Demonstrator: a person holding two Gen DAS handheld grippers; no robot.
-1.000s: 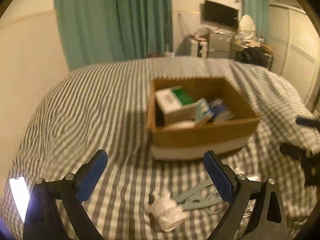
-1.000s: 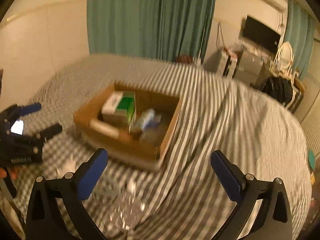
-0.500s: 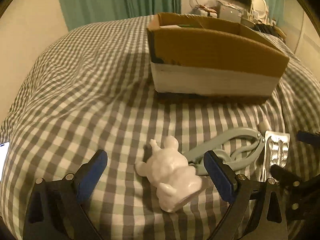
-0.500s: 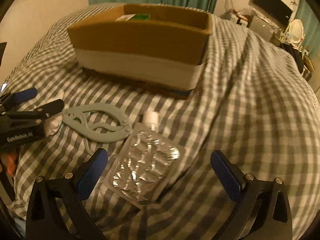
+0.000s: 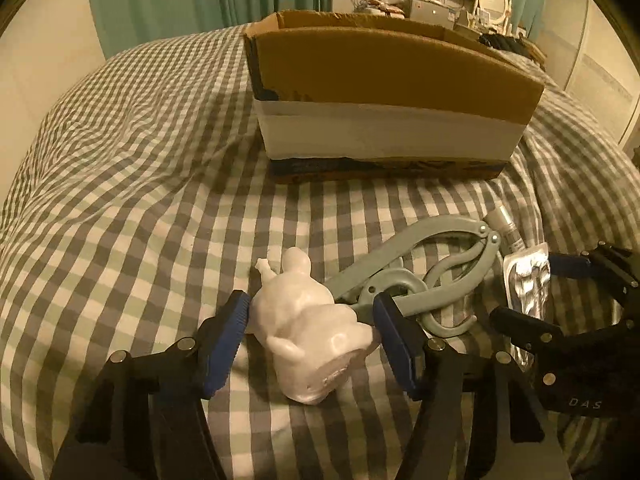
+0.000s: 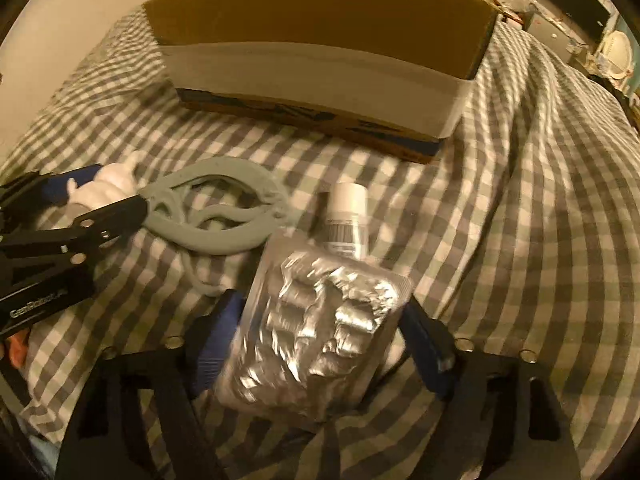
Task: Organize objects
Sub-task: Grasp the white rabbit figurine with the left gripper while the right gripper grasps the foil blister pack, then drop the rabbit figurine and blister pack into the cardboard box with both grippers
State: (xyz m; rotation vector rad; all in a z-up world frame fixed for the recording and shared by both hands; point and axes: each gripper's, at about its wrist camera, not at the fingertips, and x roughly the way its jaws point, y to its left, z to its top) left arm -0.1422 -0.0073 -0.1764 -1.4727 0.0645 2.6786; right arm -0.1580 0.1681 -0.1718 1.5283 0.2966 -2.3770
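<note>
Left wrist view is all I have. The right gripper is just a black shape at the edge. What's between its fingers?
Observer: The right wrist view shows the right gripper straddling the foil blister pack, with a blue pad at each long edge. I cannot tell if the grip is firm.
Operator: Anything under the pack?
Observer: Its far end overlaps a small white-capped bottle lying with its cap toward the cardboard box.
Operator: Is the bottle touching the grey-green tool?
Observer: No. A strip of checked bedspread shows between the bottle and the grey-green tool.
</note>
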